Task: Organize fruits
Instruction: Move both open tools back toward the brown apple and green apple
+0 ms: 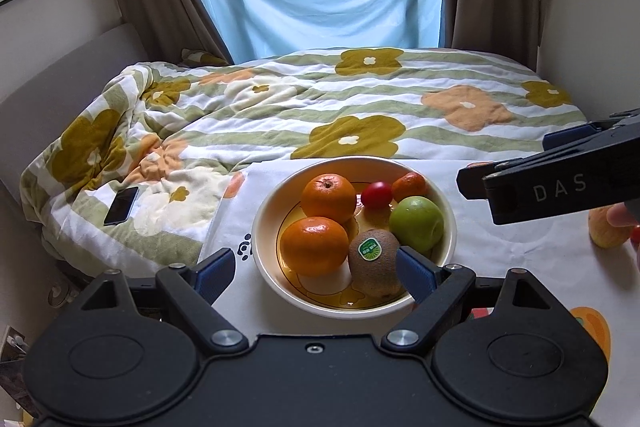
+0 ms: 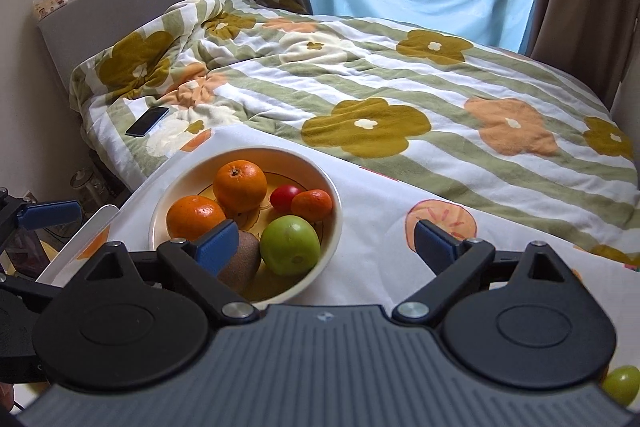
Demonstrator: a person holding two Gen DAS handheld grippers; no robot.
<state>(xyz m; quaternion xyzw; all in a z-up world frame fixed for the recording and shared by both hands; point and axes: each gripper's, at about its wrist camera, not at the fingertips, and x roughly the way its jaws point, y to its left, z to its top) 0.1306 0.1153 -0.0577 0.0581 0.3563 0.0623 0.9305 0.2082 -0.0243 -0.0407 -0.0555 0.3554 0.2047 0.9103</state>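
A cream bowl (image 1: pixel 264 227) stands on a white fruit-printed cloth (image 1: pixel 500 255) at the foot of a bed covered with a flowered quilt (image 1: pixel 360 99). The bowl holds two oranges (image 1: pixel 314 246), a kiwi (image 1: pixel 374 263) bearing a green sticker, a green apple (image 1: pixel 417 223), a red tomato (image 1: pixel 376 194) and a small mandarin (image 1: pixel 409 186). The left gripper (image 1: pixel 316 273), jaws spread and empty, hangs above the bowl's near rim. The right gripper (image 2: pixel 326 247), jaws wide apart and empty, hangs just right of the bowl. A phone (image 1: pixel 121 205) lies on the quilt.
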